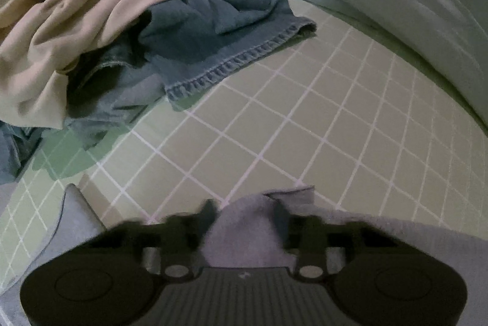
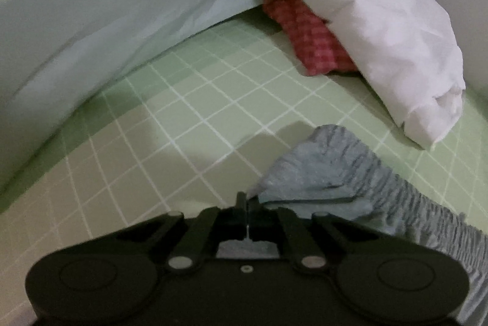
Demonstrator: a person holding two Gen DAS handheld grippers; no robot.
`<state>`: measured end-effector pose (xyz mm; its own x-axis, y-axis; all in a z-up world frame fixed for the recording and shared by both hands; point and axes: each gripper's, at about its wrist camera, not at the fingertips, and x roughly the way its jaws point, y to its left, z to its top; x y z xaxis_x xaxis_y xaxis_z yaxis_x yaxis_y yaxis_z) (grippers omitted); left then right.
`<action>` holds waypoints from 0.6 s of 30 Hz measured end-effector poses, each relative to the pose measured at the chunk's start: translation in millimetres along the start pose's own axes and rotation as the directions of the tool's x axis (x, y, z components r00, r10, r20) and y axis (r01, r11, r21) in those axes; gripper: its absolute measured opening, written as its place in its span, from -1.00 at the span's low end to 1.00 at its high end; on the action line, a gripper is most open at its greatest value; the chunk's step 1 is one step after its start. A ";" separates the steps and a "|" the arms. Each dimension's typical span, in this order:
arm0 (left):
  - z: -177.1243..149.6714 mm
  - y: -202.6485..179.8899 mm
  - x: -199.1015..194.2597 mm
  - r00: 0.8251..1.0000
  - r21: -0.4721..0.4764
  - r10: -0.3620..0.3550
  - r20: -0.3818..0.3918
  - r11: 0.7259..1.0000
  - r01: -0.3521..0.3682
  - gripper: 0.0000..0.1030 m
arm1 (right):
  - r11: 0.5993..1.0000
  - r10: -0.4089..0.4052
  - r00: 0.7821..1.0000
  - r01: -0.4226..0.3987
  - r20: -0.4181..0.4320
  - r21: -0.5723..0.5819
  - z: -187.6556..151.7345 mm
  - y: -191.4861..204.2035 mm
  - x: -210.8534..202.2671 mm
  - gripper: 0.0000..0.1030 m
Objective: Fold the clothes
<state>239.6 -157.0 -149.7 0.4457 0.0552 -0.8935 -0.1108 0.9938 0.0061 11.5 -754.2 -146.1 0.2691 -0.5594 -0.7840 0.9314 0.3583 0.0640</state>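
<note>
The left gripper (image 1: 244,213), fingers spread, is straddling a fold of the soft grey garment (image 1: 247,234) without pinching, while the right gripper (image 2: 245,201) is clenching its ribbed hem (image 2: 323,170), likely stretching it across the green gridded bedsheet (image 2: 189,112) for folding.

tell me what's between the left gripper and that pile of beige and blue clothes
In the left wrist view, only bare green checked sheet lies between the left gripper, with grey cloth between its fingers, and the clothes pile.
</note>
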 end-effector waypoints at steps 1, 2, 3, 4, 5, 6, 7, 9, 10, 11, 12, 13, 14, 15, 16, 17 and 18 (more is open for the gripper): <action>-1.6 2.6 -2.5 1.000 -0.007 -0.018 0.009 1.000 0.018 -0.73 | 1.000 0.007 1.000 -0.008 0.022 0.005 -0.9 -7.1 -6.0 -0.99; -2.7 6.3 -6.3 0.999 -0.024 -0.041 0.016 0.999 0.042 -0.73 | 1.000 0.010 0.999 -0.011 0.050 0.009 -2.2 -16.4 -15.2 -0.99; -4.1 9.8 -12.8 0.998 -0.036 -0.048 0.034 0.998 0.049 -0.74 | 1.000 0.007 0.997 -0.008 0.073 0.013 -3.1 -24.1 -23.4 -0.99; -5.5 13.4 -19.4 0.997 -0.046 -0.053 0.053 0.997 0.055 -0.75 | 1.000 0.006 0.996 -0.008 0.094 0.022 -4.0 -33.0 -32.1 -0.99; -7.1 15.7 -28.3 0.996 -0.047 -0.056 0.076 0.997 0.060 -0.75 | 0.999 0.008 0.994 -0.013 0.111 0.040 -5.1 -43.7 -42.3 -0.99; -9.2 18.9 -38.3 0.993 -0.049 -0.062 0.098 0.997 0.067 -0.75 | 0.998 0.010 0.992 -0.018 0.127 0.060 -6.2 -54.7 -52.8 -0.99; -11.5 22.1 -48.4 0.990 -0.051 -0.068 0.120 0.996 0.074 -0.75 | 0.997 0.010 0.990 -0.021 0.141 0.077 -8.5 -64.8 -63.8 -0.99; -21.7 35.1 -69.3 0.986 -0.071 -0.076 0.150 0.994 0.087 -0.75 | 0.995 -0.002 0.986 -0.014 0.167 0.095 -13.4 -83.2 -84.1 -0.99; -26.6 40.5 -76.1 0.985 -0.083 -0.079 0.153 0.992 0.092 -0.75 | 0.995 -0.014 0.984 -0.004 0.175 0.097 -17.2 -91.1 -91.9 -0.99; -34.1 47.0 -82.8 0.984 -0.100 -0.085 0.156 0.990 0.102 -0.75 | 0.995 -0.026 0.983 0.009 0.182 0.098 -21.3 -98.6 -99.1 -0.99; -41.9 51.8 -87.1 0.984 -0.113 -0.087 0.155 0.988 0.105 -0.75 | 0.995 -0.042 0.982 0.025 0.185 0.093 -27.2 -106.3 -105.9 -0.99; -49.7 56.5 -91.4 0.984 -0.126 -0.088 0.155 0.986 0.108 -0.75 | 0.996 -0.052 0.981 0.037 0.184 0.086 -32.1 -111.4 -110.6 -0.99; -54.1 58.3 -91.9 0.985 -0.127 -0.084 0.148 0.987 0.103 -0.75 | 0.996 -0.055 0.982 0.041 0.180 0.079 -36.7 -115.4 -113.2 -0.99; -58.2 59.9 -92.2 0.987 -0.127 -0.080 0.140 0.987 0.098 -0.75 | 0.997 -0.055 0.983 0.043 0.175 0.072 -41.3 -119.1 -115.4 -0.99; -62.3 61.5 -92.5 0.988 -0.127 -0.076 0.133 0.988 0.093 -0.75 | 0.997 -0.054 0.984 0.043 0.170 0.066 -43.2 -121.0 -116.0 -0.99; -59.9 61.2 -91.2 0.988 -0.126 -0.079 0.132 0.987 0.096 -0.76 | 0.998 -0.050 0.985 0.042 0.166 0.054 -43.0 -121.0 -113.8 -0.99; -57.0 60.8 -89.8 0.988 -0.126 -0.083 0.132 0.987 0.100 -0.76 | 0.998 -0.047 0.985 0.040 0.166 0.045 -40.7 -119.4 -111.5 -0.99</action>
<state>142.2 -107.1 -94.6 0.5666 -0.0153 -0.8239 -0.1769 0.9742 -0.1397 -139.7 -704.2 -91.4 0.2623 -0.6921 -0.6725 0.9515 0.3016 0.0607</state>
